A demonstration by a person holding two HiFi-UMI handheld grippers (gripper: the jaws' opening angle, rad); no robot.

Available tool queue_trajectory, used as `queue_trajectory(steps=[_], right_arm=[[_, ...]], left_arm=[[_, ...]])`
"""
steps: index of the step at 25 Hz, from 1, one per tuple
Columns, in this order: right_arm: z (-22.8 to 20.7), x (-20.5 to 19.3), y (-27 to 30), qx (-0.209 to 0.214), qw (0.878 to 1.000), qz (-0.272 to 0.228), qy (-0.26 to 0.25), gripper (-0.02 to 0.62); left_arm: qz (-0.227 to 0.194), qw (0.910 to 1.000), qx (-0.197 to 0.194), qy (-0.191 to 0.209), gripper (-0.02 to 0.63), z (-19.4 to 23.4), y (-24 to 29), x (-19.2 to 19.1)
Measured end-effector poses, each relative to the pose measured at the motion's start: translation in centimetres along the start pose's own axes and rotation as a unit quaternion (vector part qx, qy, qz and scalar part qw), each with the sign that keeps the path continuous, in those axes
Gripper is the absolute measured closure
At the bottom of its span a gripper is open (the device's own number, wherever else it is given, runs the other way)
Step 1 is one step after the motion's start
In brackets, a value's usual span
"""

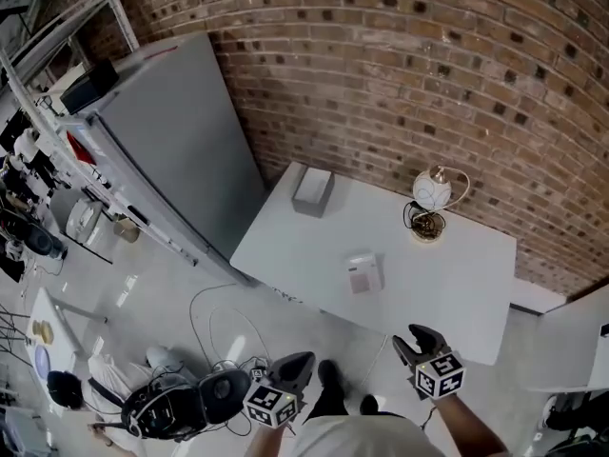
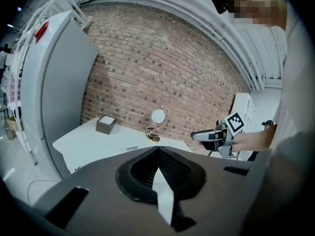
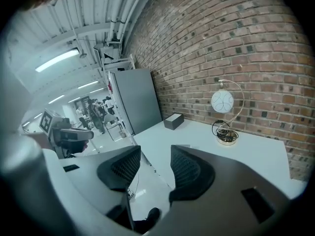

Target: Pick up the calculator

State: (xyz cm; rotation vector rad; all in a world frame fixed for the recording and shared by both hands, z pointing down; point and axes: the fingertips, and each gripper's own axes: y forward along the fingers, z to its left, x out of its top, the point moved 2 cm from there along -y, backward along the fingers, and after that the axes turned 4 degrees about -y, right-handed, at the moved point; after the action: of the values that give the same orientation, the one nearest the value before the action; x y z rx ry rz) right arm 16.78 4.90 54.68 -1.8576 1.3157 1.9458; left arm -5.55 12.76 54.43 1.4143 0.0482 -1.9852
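The calculator (image 1: pixel 363 274) lies flat on the white table (image 1: pixel 457 284), around the middle of it and a little toward the near edge. It is pale and small, with its darker end away from the person. Nothing touches it.

Both grippers are held in front of the near edge of the table, above the floor, and both are well apart from the calculator. The left gripper (image 1: pixel 297 362) is at the lower middle of the head view. In the left gripper view its two dark pads meet at the tips, with only a thin wedge of light under that point, so the jaws are closed together and they hold nothing. The right gripper (image 1: pixel 414 339) is just beside the near right part of the table edge. In the right gripper view its jaws stand wide apart – between them only the floor and the table edge are visible, so it carries nothing.

On the far left part of the table stands a small grey box (image 1: pixel 312 191) with a lighter top. On the far right part, close to the brick wall (image 1: pixel 400 65), stands a lamp (image 1: pixel 431 191) – a white globe hanging in a thin gold arc, with a dark cord coiled on its round base. The calculator is between these two things but nearer to the person than both. To the left of the table a tall grey cabinet (image 1: pixel 181 131) stands against the same wall, and thin cables (image 1: pixel 219 322) lie on the pale floor in front of it
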Motion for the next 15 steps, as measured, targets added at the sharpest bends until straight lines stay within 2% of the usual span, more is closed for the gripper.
queue_trajectory(steps=[8,15], right_arm=[[-0.1,2.9,6.0,-0.04,0.999,0.01,-0.003,0.39],[-0.6,4.8,9.7,-0.051,0.998,0.014,-0.013,0.39]], left_arm=[[0.01,0.9993,-0.036,0.006,0.591,7.6,2.2,3.5],[0.018,0.9982,-0.056,0.007,0.591,10.9,3.3,5.1]])
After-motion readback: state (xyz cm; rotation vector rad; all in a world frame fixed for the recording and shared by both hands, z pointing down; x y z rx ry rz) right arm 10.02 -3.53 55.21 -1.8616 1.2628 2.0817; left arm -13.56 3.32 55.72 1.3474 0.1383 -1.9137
